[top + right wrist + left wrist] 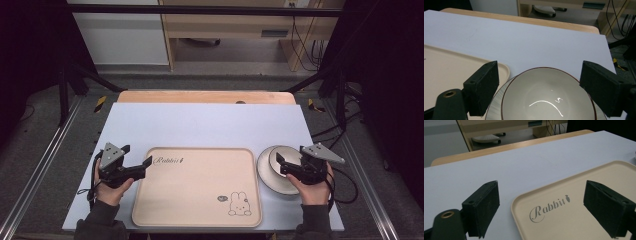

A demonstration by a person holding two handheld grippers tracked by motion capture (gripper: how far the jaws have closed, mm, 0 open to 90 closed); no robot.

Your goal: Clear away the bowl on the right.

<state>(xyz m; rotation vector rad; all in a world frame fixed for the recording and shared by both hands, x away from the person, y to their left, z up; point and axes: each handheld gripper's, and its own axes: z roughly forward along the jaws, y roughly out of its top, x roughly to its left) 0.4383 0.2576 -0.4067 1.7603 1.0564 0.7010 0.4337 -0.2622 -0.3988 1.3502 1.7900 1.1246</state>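
A beige tray (200, 149) printed with "Rabbit" and a small rabbit drawing lies empty at the table's front middle. My left gripper (136, 156) hovers at its near-left corner, open and holding nothing; in the left gripper view its jaws (541, 191) straddle the tray's corner (574, 220). To the right of the tray a cream bowl (281, 158) with a dark rim sits on a white plate (270, 179). My right gripper (292, 156) stands open above the bowl (544, 97), jaws (539, 72) wide on either side, touching nothing.
A pale blue sheet (200, 122) covers a wooden table (205, 96). Metal rails (45, 155) run along the floor on both sides, with cables (345, 127) at the right. Cabinets (225, 30) stand beyond the table's far edge.
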